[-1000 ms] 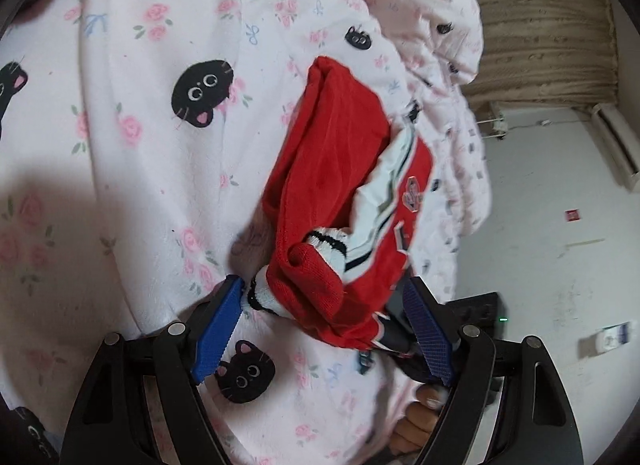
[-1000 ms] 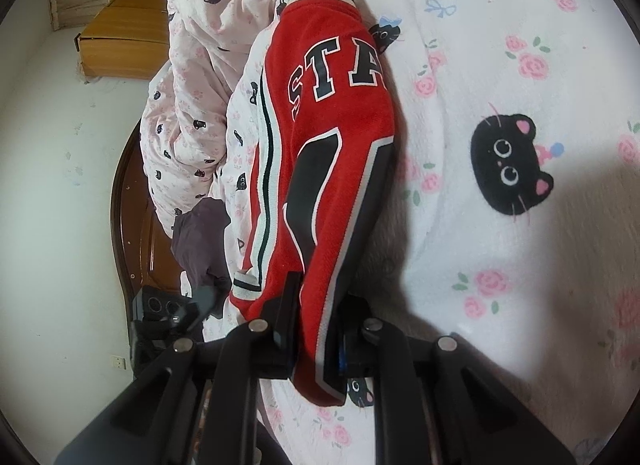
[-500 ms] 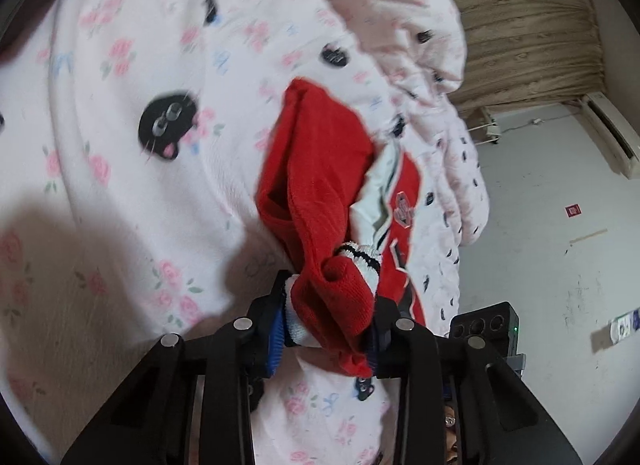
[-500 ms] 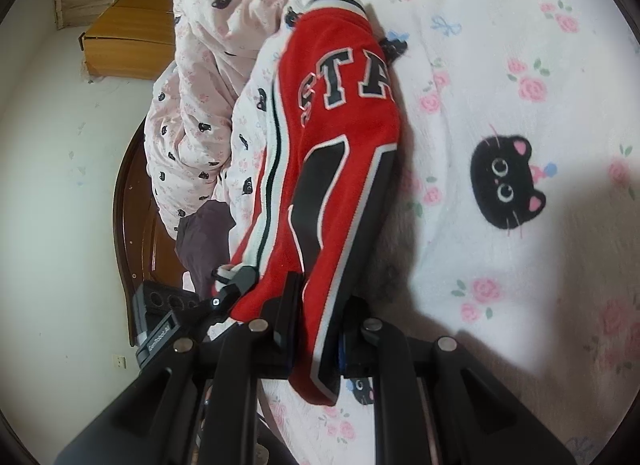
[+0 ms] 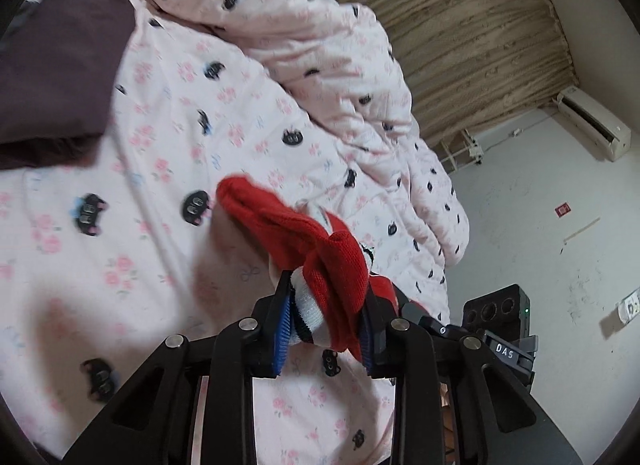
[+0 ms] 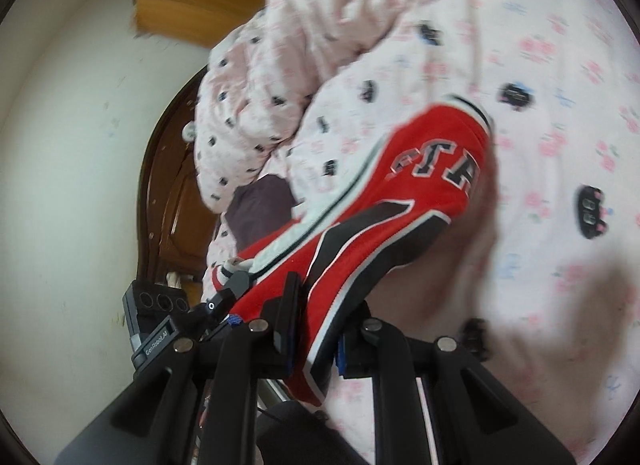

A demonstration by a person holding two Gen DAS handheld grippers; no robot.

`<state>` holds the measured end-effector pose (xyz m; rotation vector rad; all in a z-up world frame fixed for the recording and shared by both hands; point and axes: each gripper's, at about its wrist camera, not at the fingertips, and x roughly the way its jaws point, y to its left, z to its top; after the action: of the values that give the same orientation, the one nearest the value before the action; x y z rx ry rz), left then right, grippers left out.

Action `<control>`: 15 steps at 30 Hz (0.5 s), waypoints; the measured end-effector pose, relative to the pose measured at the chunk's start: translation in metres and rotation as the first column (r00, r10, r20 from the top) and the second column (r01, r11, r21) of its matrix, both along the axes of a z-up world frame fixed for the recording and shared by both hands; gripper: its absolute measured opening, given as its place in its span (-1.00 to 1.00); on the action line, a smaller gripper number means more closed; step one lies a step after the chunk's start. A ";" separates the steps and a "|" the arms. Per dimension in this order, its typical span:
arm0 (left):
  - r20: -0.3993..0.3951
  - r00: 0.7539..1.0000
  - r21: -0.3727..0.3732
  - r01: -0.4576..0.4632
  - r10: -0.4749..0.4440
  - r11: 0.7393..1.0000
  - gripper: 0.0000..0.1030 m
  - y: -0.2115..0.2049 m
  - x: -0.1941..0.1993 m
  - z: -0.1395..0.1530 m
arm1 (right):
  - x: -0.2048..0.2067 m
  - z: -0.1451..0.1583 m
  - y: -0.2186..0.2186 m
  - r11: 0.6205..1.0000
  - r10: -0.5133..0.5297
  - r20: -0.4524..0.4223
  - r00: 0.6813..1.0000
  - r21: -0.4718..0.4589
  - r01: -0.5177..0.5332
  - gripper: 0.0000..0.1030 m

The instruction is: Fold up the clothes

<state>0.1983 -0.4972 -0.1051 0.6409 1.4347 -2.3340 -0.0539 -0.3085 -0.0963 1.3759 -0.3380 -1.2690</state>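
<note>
Pink cat-print bedding [image 5: 168,153] under a lifted red jacket [image 6: 400,225].
Left gripper [image 5: 326,329] and right gripper [image 6: 316,325] are each clamped on its fabric.

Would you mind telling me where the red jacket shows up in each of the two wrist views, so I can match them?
Left wrist view: the red jacket sits at centre, bunched, running from mid-frame down into the left gripper.
Right wrist view: the red jacket stretches from upper right of centre, lettering visible, down into the right gripper.
Shared landmark: the dark purple cloth on the cat-print bedding.
</note>
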 end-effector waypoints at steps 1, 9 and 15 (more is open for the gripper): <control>-0.002 1.000 0.001 -0.011 0.011 1.000 -0.55 -0.002 0.006 0.004 | 0.005 0.005 -0.003 1.000 0.013 -0.005 1.000 -0.005 -0.013 -0.71; 0.016 0.994 0.033 -0.112 0.112 0.993 -0.57 -0.050 0.042 0.026 | 0.039 0.047 -0.074 0.993 0.114 -0.073 0.991 -0.003 -0.115 -0.73; 0.029 0.976 -0.007 -0.216 0.216 0.976 -0.57 -0.128 0.052 0.054 | 0.051 0.082 -0.167 0.987 0.162 -0.141 0.977 0.011 -0.162 -0.73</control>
<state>0.2508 -0.6250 -0.0507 0.4896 1.4103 -2.1500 -0.0029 -0.4752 -0.0146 1.2781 -0.1251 -1.2222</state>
